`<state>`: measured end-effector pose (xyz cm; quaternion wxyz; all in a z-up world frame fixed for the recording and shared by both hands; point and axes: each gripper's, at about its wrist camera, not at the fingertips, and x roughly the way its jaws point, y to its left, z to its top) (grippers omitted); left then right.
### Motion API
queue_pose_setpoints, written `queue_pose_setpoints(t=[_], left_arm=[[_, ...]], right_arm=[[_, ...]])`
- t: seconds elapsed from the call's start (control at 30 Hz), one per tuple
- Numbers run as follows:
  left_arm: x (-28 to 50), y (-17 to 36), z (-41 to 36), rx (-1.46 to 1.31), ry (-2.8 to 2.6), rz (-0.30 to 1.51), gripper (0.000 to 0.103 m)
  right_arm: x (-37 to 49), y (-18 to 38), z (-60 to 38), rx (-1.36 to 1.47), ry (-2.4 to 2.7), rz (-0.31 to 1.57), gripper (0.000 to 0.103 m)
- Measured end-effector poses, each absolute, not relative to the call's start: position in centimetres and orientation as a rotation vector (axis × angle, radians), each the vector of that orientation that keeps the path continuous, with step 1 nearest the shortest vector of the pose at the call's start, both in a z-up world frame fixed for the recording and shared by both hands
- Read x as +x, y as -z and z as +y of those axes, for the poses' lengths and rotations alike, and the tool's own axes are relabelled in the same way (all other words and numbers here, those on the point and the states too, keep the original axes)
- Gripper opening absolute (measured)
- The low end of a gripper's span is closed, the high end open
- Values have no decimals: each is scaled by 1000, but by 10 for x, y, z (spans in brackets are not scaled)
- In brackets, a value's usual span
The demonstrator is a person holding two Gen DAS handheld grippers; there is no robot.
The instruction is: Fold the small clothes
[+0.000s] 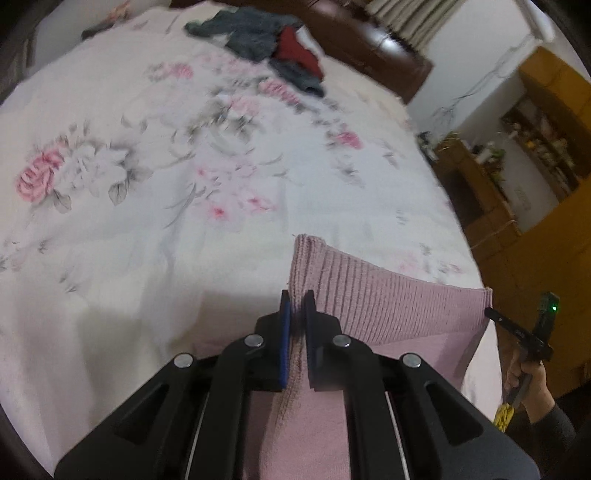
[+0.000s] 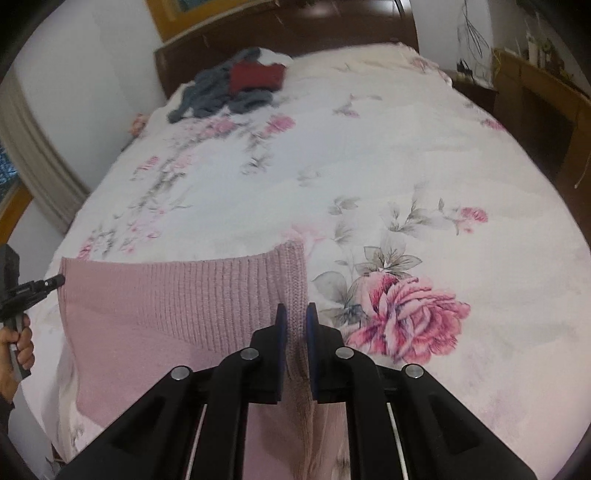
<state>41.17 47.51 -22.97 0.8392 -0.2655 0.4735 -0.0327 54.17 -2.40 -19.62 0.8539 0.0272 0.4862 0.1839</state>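
A pink ribbed knit garment (image 1: 388, 299) (image 2: 177, 299) hangs stretched between both grippers above the near edge of the bed. My left gripper (image 1: 297, 299) is shut on its left corner, the ribbed hem pinched between the blue pads. My right gripper (image 2: 295, 312) is shut on the opposite corner. In the left wrist view the right gripper (image 1: 489, 312) shows at the far right, held by a hand (image 1: 524, 384). In the right wrist view the left gripper (image 2: 59, 282) shows at the far left edge of the garment.
The bed (image 1: 147, 221) (image 2: 406, 155) has a white cover with pink roses. A heap of grey-blue and red clothes (image 1: 266, 40) (image 2: 236, 92) lies near the dark headboard (image 2: 295, 33). Wooden shelves and a desk (image 1: 517, 155) stand beside the bed.
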Motion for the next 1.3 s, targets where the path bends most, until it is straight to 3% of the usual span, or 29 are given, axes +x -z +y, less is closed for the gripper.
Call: queue_pose_setpoints(t=[0.33, 0.4, 0.43, 0.5, 0.53, 0.63, 0.73, 0.8, 0.87, 0.93, 1.0, 1.07, 1.2, 1.23, 1.27, 1.3], left_arm=[[460, 341, 484, -610, -73, 1284, 5], [460, 355, 484, -601, -93, 1343, 10], [458, 352, 485, -603, -105, 1330, 11], [450, 335, 488, -574, -176, 1274, 26], [442, 318, 487, -567, -213, 1213, 27], [428, 295, 476, -721, -38, 1099, 28], [436, 313, 451, -672, 60, 1174, 29], [439, 340, 450, -666, 31, 1256, 24], [438, 360, 459, -674, -6, 1298, 14], [434, 347, 466, -702, 5, 1266, 12], [424, 323, 470, -728, 86, 1197, 19], [398, 298, 465, -736, 231, 1142, 19], [368, 321, 461, -664, 253, 1242, 18], [364, 341, 469, -693, 207, 1289, 14], [360, 348, 474, -722, 193, 1297, 2], [357, 347, 480, -744, 182, 1282, 1]], right_arm=[[585, 283, -20, 94, -299, 1170, 10], [589, 300, -23, 93, -280, 1212, 12], [590, 311, -24, 93, -279, 1247, 16], [586, 309, -27, 90, -262, 1220, 23], [581, 300, -30, 99, -246, 1184, 33], [561, 276, -37, 201, -311, 1087, 35], [548, 290, -38, 346, -413, 1167, 35], [547, 307, -41, 374, -406, 1231, 30], [552, 324, -52, 402, -373, 1264, 7], [555, 328, -60, 459, -371, 1296, 7], [547, 311, -61, 493, -415, 1271, 20], [528, 293, -55, 531, -533, 1250, 21], [491, 305, -44, 528, -634, 1297, 21], [486, 318, -44, 487, -591, 1327, 13], [485, 326, -47, 476, -566, 1331, 0], [485, 330, -53, 485, -544, 1325, 0]])
